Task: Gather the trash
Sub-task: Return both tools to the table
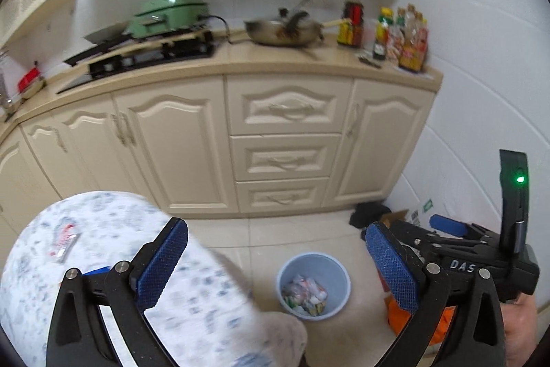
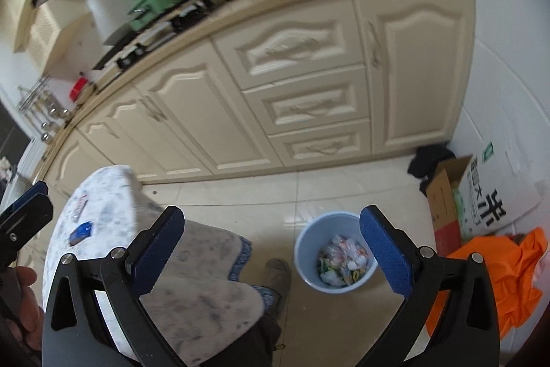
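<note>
A light blue trash bin [image 1: 309,263] [image 2: 319,229] stands on the tiled floor, with crumpled wrappers [image 1: 304,294] [image 2: 342,262] in its bottom. To its left is a round table [image 1: 113,229] [image 2: 110,191] under a speckled white-and-blue cloth. On the cloth lie a red-and-white wrapper [image 1: 63,241] [image 2: 80,203] and a small blue packet [image 2: 81,231]. My left gripper [image 1: 275,226] is open and empty, its left finger over the table edge and the bin below the gap. My right gripper [image 2: 272,211] is open and empty too, above and just left of the bin.
Cream cabinets [image 1: 288,157] run under a counter holding a stove, a green pot [image 1: 168,11], a wok [image 1: 282,31] and bottles [image 1: 402,36]. A cardboard box [image 2: 443,195], a rice bag, an orange bag [image 2: 498,274] and dark cloth crowd the right corner. A person's shoe [image 2: 275,274] is beside the bin.
</note>
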Available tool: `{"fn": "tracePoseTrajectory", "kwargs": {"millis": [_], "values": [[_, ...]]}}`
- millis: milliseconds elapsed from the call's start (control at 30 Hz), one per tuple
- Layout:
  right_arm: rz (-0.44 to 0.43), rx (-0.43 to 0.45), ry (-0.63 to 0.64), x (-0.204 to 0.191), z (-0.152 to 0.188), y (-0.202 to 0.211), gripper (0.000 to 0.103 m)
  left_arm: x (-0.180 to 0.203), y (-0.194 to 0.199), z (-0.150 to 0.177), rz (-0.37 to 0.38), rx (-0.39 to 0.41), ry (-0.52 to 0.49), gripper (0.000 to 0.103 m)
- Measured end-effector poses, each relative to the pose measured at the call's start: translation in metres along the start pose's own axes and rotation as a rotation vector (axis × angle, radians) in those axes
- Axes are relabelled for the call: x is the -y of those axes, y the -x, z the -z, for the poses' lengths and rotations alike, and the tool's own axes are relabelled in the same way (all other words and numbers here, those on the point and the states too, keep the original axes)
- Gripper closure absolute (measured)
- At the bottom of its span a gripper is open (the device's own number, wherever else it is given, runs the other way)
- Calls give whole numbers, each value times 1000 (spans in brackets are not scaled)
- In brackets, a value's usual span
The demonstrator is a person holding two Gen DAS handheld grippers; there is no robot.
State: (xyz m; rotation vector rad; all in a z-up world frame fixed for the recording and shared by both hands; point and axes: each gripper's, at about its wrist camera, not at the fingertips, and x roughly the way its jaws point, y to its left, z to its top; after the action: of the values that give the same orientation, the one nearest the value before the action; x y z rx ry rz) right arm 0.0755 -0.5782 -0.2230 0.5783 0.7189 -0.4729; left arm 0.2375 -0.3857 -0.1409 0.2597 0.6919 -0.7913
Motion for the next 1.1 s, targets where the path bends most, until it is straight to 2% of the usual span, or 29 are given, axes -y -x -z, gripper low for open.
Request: {"fn": "tracePoseTrajectory", "kwargs": {"millis": [267,533,767,900,1033,1100], "values": [[-106,40,168,-104,6,25,0,-68,105,47,-82,87,100,1],[-190,24,363,-199,29,19,0,-123,187,97,-200,140,192,1],[-270,-33,586,-281,65,-4,0,-167,224,133,-287,128,293,1],[-303,-87,665,-318,80,-28,0,-190,230,141,-333,104,345,1],[-293,-147,738,-342,94,-59,0,-210,227,144,-354,74,398,1],[-290,-169,776,-349,100,-76,5,-224,221,142,-362,51,403,1]]}}
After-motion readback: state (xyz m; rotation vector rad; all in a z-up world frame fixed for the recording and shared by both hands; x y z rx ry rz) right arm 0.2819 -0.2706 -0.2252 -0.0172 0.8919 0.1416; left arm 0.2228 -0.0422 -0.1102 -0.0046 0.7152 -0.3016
